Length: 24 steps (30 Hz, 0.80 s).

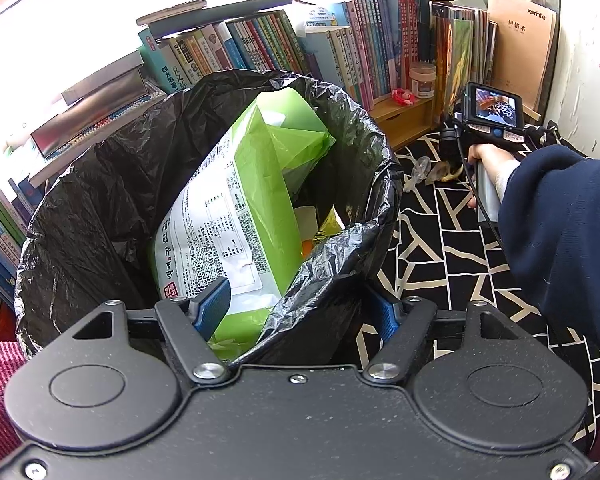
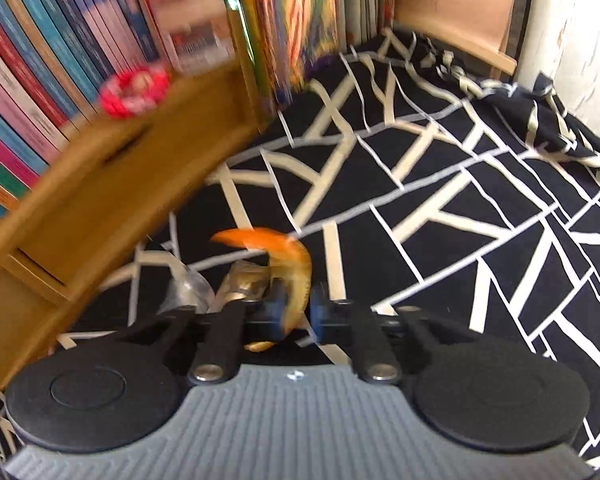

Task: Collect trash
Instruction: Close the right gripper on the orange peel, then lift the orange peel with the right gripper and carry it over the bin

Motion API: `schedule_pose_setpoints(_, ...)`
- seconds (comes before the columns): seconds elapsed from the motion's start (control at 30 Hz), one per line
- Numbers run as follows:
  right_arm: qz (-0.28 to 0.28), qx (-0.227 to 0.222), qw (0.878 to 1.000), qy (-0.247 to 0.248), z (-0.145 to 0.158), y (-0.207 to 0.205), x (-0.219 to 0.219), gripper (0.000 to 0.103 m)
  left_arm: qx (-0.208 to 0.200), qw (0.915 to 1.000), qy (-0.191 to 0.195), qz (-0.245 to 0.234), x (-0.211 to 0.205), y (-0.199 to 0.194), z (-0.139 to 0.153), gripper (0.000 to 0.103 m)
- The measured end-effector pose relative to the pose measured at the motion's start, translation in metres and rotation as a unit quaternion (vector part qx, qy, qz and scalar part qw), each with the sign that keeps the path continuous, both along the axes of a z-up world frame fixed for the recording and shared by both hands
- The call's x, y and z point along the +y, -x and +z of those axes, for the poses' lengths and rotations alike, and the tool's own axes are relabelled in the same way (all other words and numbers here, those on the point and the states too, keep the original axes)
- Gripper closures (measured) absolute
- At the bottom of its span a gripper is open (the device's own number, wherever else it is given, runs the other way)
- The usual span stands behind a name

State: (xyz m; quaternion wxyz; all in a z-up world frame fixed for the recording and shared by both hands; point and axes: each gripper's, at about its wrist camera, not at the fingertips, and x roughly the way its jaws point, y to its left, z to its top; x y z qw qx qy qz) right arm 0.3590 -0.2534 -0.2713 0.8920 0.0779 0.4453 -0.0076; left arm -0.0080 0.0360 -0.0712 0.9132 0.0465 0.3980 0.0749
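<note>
Orange peel [image 2: 296, 276] sits pinched between the right gripper [image 2: 296, 312] jaws, curling up ahead of them; crumpled wrappers [image 2: 236, 288] lie just left. Lift cleanly, holding the pinch. Left gripper [image 1: 300, 312] clamps the black bin liner [image 1: 320, 280] rim, with green packaging [image 1: 240, 200] beyond.
</note>
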Motion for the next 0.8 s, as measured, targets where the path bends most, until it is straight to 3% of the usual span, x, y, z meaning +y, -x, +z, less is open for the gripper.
schedule_pose_setpoints(0.2,0.013,-0.007,0.999,-0.03,0.012,0.017,-0.012,0.092,0.001,1.0,0.001,0.0,0.0,0.0,0.0,0.033)
schedule_pose_setpoints(0.47,0.068,-0.05,0.995,-0.052,0.067,0.059,-0.027,0.094,0.003,1.0,0.001,0.001,0.0,0.0,-0.001,0.033)
schedule_pose_setpoints(0.57,0.078,-0.067,0.993,-0.052,0.08,0.064,-0.03,0.085,0.005,1.0,0.002,0.003,0.0,-0.001,-0.002,0.033)
schedule_pose_setpoints(0.67,0.066,-0.061,0.995,-0.051,0.071,0.056,-0.031,0.063,0.006,1.0,-0.003,0.002,-0.001,-0.001,-0.003,0.033)
schedule_pose_setpoints(0.8,0.049,-0.034,0.997,-0.056,0.046,0.044,-0.028,0.062,0.007,1.0,-0.005,0.001,-0.002,-0.001,-0.004,0.033)
